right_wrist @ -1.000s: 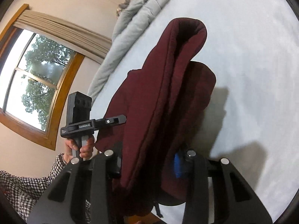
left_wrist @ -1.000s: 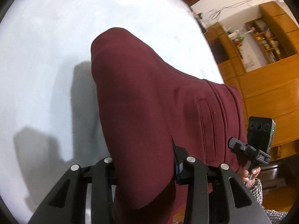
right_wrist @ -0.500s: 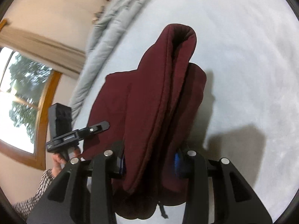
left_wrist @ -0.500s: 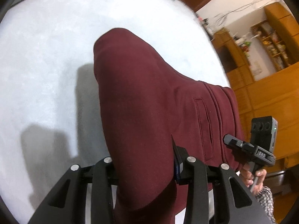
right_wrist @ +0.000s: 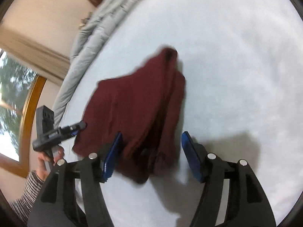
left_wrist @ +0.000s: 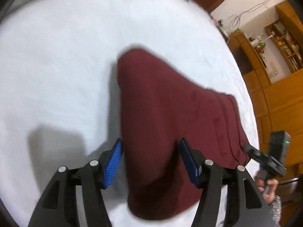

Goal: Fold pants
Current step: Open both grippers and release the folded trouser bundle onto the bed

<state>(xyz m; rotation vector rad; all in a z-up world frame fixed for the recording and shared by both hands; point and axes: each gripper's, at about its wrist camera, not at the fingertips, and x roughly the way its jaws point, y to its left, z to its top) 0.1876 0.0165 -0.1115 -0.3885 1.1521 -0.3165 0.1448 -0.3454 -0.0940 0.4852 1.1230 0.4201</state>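
The folded maroon pants (left_wrist: pixel 170 124) lie flat on the white bed (left_wrist: pixel 56 66). My left gripper (left_wrist: pixel 150 161) is open, its blue pads either side of the near edge of the fabric, not gripping it. In the right wrist view the pants (right_wrist: pixel 136 106) lie as a folded stack. My right gripper (right_wrist: pixel 151 156) is open too, above the near end of the stack. The right gripper also shows in the left wrist view (left_wrist: pixel 265 157), and the left gripper shows in the right wrist view (right_wrist: pixel 56 132), each at a pants corner.
A grey duvet (right_wrist: pixel 94 30) is bunched along the far edge of the bed. A window with a wooden frame (right_wrist: pixel 24 113) is on the left. Wooden cabinets and shelves (left_wrist: pixel 280 71) stand beyond the bed on the right.
Both grippers have opened and let go of the pants. The pants dropped onto the bed and both grippers pulled back and up.
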